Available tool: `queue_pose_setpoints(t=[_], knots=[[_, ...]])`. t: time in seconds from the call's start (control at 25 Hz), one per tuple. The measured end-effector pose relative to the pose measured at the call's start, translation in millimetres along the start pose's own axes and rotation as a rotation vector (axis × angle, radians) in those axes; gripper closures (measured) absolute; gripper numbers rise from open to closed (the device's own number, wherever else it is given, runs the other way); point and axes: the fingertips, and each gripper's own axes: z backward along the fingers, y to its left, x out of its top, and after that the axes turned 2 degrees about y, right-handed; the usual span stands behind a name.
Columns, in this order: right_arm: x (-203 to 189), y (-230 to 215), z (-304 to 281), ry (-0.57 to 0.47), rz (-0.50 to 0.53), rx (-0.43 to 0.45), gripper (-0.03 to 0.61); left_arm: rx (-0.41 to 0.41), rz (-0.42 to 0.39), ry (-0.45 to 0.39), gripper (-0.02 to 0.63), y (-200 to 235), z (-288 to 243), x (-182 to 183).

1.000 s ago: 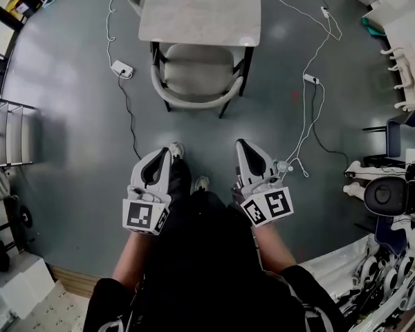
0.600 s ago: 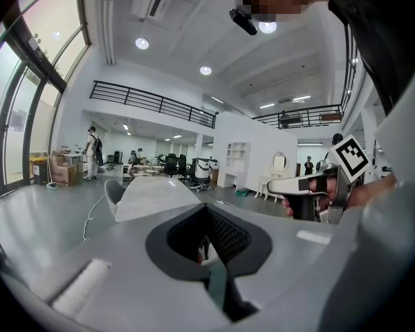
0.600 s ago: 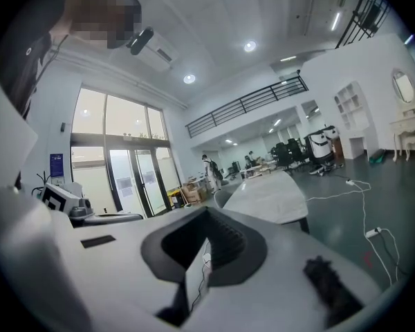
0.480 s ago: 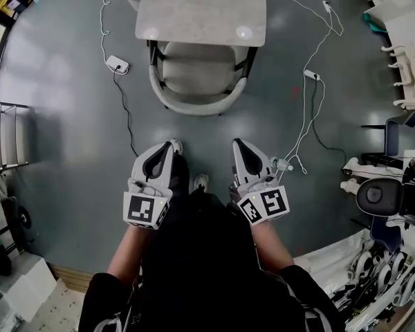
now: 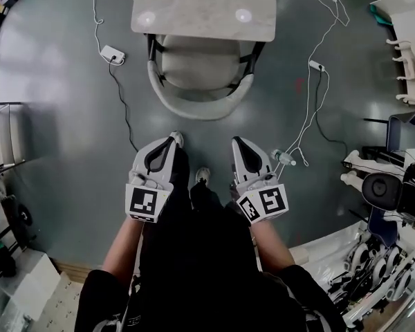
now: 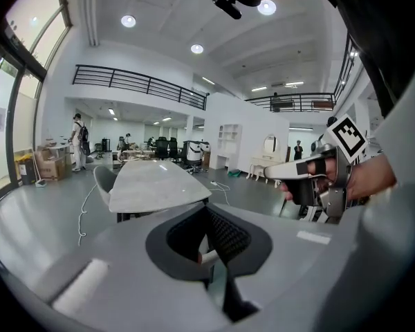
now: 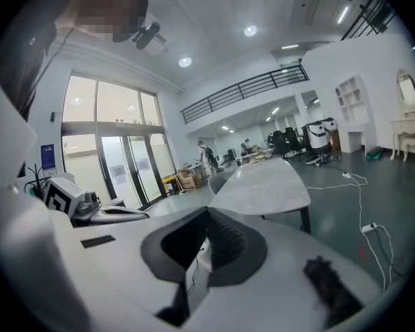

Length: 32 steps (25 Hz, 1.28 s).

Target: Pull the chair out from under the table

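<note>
The chair [image 5: 200, 81] stood on the floor [image 5: 62, 137] at the near edge of the table [image 5: 204, 5]. Its seat [image 5: 199, 64] was pushed partly under the top, and its curved backrest [image 5: 200, 111] bulged out toward the person. Both claws hung well short of it, side by side in front of the person's body and pointing at the chair. The left claw [image 5: 169, 142] was pressed together with nothing in it, and the right claw [image 5: 238, 144] was the same, shut on air. Each would have to spread before it could take anything. To my eye the chair was a pale, padded one-piece shell on thin dark legs [image 5: 153, 55]. That made it stiff enough to move as a whole, and probably not heavy. On that smooth grey floor I judged it would slide rather than need lifting. The natural place to hold it looked like the top rim of the backrest, with one claw either side of the middle so the pull ran straight and the chair did not swing. The rim seemed rounded and cushioned, so a shallow pinch might slip off, and a deeper bite over the edge looked safer. A cable [image 5: 124, 109] trailed across the floor off the table's near left corner, just beside the chair's left legs. I thought it could snag a leg if the chair drifted that way.
</note>
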Motion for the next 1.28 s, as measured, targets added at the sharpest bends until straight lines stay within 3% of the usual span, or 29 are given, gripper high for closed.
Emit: queue_pose_setpoints(t=[0.28, 0.4, 0.68, 0.84, 0.92, 1.08, 1.28], knots=[[-24.3, -11.8, -29.5, 0.065, 0.013, -0.016, 0.561, -0.057, -0.015, 0.081, 0.604, 9.7, -30.0, -24.5], [-33.5, -16.7, -42.6, 0.085, 0.007, -0.019, 0.560, -0.083, -0.057, 0.098, 0.603, 16.4, -43.2, -35.3], [-63.0, -33.5, -66.5, 0.172, 0.020, 0.001, 0.457, -0.103, -0.133, 0.173, 0.569, 39.0, -69.4, -67.2], [-76.7, -41.5, -76.6, 0.227, 0.050, 0.021, 0.405, -0.151, -0.145, 0.225, 0.492, 38.4, -80.0, -86.8], [-83.0, -42.3, -80.7, 0.265, 0.105, 0.035, 0.386, -0.181, -0.201, 0.268, 0.432, 35.9, -86.0, -97.9], [-105.8, -38.7, -90.1, 0.390, 0.305, 0.092, 0.350, -0.250, -0.405, 0.347, 0.352, 31.2, -99.7, -116.9], [-135.9, -40.8, -100.6, 0.534, 0.500, 0.168, 0.328, -0.339, -0.557, 0.411, 0.301, 23.0, -117.2, -142.5]])
